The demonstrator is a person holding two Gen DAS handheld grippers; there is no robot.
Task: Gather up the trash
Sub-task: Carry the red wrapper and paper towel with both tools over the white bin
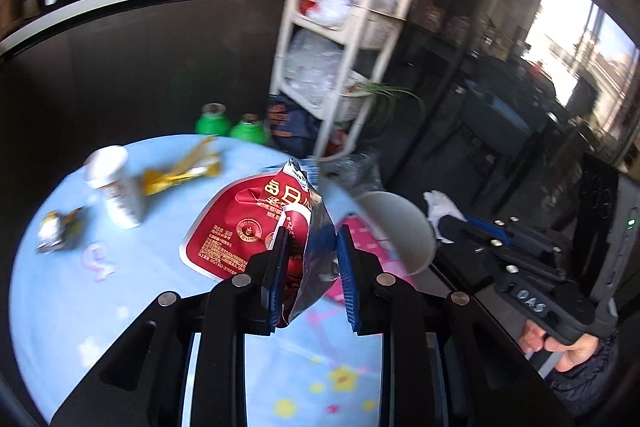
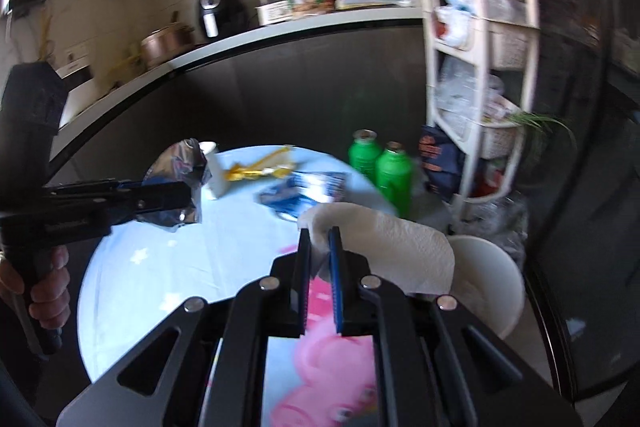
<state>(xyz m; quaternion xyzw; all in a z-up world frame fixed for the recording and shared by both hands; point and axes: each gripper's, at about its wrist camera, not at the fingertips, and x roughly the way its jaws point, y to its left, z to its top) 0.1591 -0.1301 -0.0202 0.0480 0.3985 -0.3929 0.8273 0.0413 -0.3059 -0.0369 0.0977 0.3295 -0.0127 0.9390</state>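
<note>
My left gripper [image 1: 310, 247] is shut on a red snack bag [image 1: 256, 223] with a silver lining, held above the round light-blue table [image 1: 120, 307]. It also shows in the right wrist view [image 2: 180, 187], where the bag's silver side [image 2: 184, 163] faces me. My right gripper [image 2: 318, 239] is shut on a white paper towel [image 2: 384, 239], held over the table's right edge near the white bin [image 2: 492, 287]. On the table lie a white cup [image 1: 112, 187], a yellow wrapper [image 1: 180, 171], a crumpled foil wrapper [image 1: 56, 231] and a blue wrapper [image 2: 304, 191].
The white bin [image 1: 400, 227] stands on the floor right of the table. Two green bottles [image 2: 380, 167] stand behind the table. A white shelf rack [image 2: 480, 47] holds plastic bags at the right. A dark counter [image 2: 280, 27] with appliances runs behind.
</note>
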